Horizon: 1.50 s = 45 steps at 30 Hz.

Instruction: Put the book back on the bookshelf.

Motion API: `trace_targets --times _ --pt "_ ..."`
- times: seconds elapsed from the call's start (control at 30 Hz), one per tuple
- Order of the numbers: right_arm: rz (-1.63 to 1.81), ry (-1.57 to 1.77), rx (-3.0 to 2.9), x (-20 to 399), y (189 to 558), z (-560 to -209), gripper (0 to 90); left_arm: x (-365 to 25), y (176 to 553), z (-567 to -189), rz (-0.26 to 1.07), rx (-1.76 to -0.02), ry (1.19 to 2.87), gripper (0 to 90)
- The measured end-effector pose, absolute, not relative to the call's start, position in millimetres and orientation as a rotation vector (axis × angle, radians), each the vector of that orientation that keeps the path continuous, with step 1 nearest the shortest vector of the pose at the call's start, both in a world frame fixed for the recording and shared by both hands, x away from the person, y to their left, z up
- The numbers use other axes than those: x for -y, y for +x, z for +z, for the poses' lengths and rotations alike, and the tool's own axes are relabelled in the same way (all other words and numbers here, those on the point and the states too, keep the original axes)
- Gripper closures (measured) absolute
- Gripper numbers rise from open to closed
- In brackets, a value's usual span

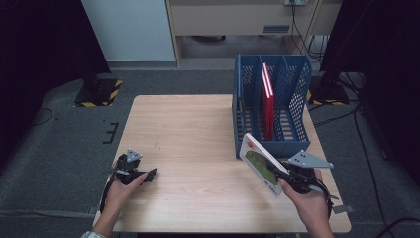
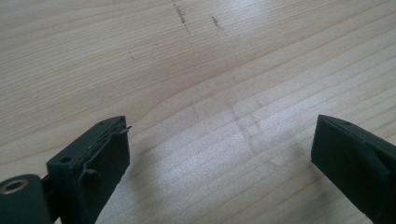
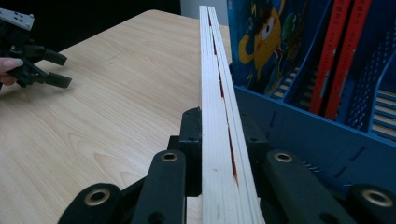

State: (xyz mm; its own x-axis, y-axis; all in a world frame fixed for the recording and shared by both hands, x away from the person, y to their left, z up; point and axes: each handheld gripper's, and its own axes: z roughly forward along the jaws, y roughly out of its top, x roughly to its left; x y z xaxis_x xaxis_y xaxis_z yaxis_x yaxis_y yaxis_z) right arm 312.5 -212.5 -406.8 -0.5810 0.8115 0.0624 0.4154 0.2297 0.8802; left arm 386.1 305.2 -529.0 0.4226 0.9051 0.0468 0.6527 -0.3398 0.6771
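My right gripper (image 1: pixel 278 172) is shut on a thin book (image 1: pixel 259 165) with a white cover and a green picture. The book is held tilted above the table's near right part, just in front of the blue file rack (image 1: pixel 272 146). In the right gripper view the book (image 3: pixel 215 93) runs edge-on between my right gripper's (image 3: pixel 219 122) black jaws. A red book (image 1: pixel 268 99) stands upright in a middle slot of the rack. My left gripper (image 1: pixel 150 174) rests at the table's near left, open with nothing in it (image 2: pixel 219 140).
The wooden table (image 1: pixel 188 129) stretches bare between the two hands. The rack (image 3: pixel 299 126) stands at the back right, with the red book (image 3: pixel 336 51) and a blue cartoon-printed cover (image 3: pixel 261 37) inside. Dark floor surrounds the table.
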Motion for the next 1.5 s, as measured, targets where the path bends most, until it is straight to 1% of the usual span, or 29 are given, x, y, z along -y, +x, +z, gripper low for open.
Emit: trace_targets --times 0.27,0.57,1.13,1.5 --pt "1.302 1.141 -2.078 220.3 309.8 -400.7 76.3 -304.8 386.8 -530.7 0.564 -1.318 2.113 3.4" --pt "1.303 1.171 -2.028 229.2 310.3 -383.0 76.3 -304.7 386.7 -531.2 0.56 -1.322 2.108 3.0" --pt "1.214 1.213 -1.952 242.7 334.2 -344.6 76.3 -305.2 386.1 -532.2 0.557 -1.324 2.095 2.8" --pt "1.172 1.252 -1.922 254.8 342.5 -340.1 76.3 -305.5 386.4 -532.4 0.554 -1.328 2.094 2.3"
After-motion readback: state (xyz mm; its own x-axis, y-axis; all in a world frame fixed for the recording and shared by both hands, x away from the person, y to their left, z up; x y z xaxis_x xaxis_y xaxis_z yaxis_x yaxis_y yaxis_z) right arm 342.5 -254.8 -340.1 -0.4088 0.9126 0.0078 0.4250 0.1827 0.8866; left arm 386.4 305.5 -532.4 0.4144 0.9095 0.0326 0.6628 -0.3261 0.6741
